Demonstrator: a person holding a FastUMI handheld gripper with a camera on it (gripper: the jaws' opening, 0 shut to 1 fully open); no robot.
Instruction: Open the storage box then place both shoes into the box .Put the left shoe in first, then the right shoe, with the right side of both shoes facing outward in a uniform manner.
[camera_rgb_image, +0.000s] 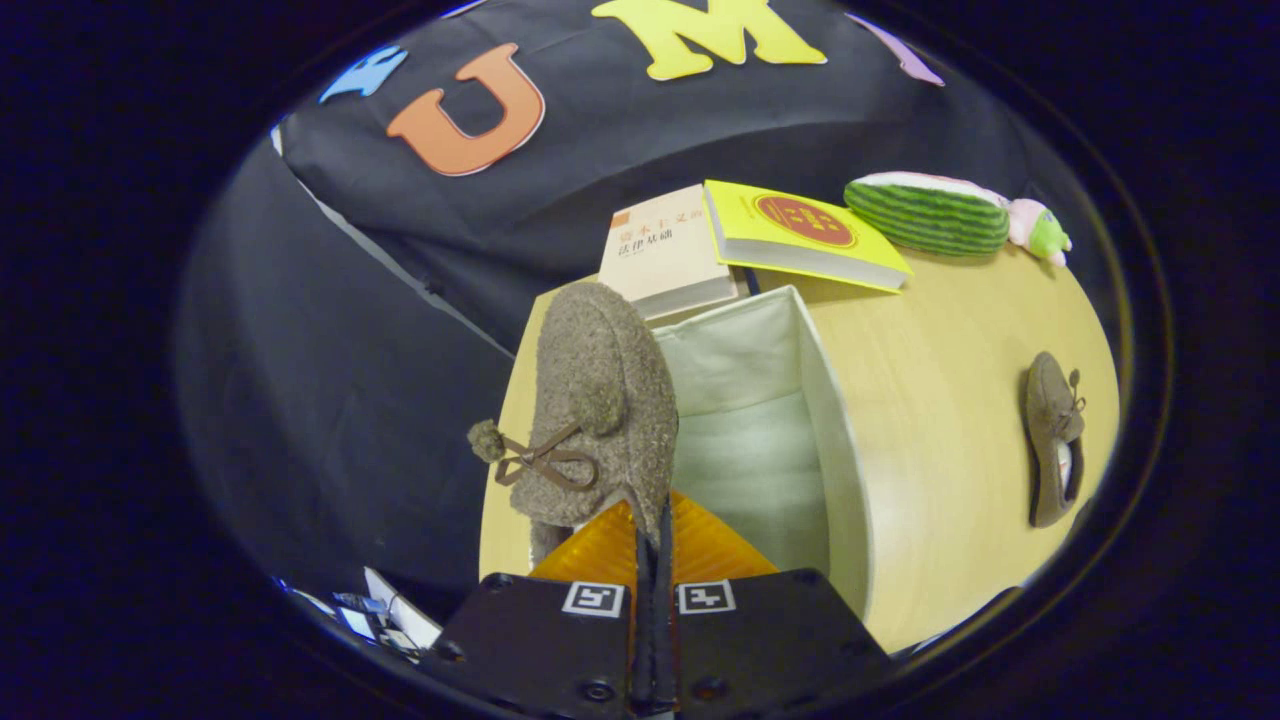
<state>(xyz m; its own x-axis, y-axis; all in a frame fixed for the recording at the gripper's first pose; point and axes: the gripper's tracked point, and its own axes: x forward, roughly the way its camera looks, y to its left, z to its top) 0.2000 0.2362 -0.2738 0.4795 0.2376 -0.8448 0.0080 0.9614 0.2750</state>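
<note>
The counter (950, 400) is a light wood surface that carries every item in front of me. On it, just ahead of my fingers and slightly to the right, stands the storage box (840, 450), open at the top, with pale fabric walls and nothing visible on its pale floor. My tongs (652, 530) are clenched on the left shoe (600, 400): both fingers press together on the thin rim at its heel end, and almost no gap shows between them. This shoe is a fuzzy grey-brown slipper, raised off the counter with its toe pointing away from me. It hangs over the left wall of the storage box, partly above the opening and partly outside it. A brown lace bow with a small pompom sits on its upper, toward the left. Beyond the box, at the far edge of the counter, a yellow book (800, 235) lies flat, overlapping the beige book (665, 255) beside it. To the right of the books rests a plush toy (930, 212) patterned like a watermelon slice, with a small pink and green piece at its right end. The right shoe (1052, 440) lies on the counter well apart from the box, to its right, opening facing up.
</note>
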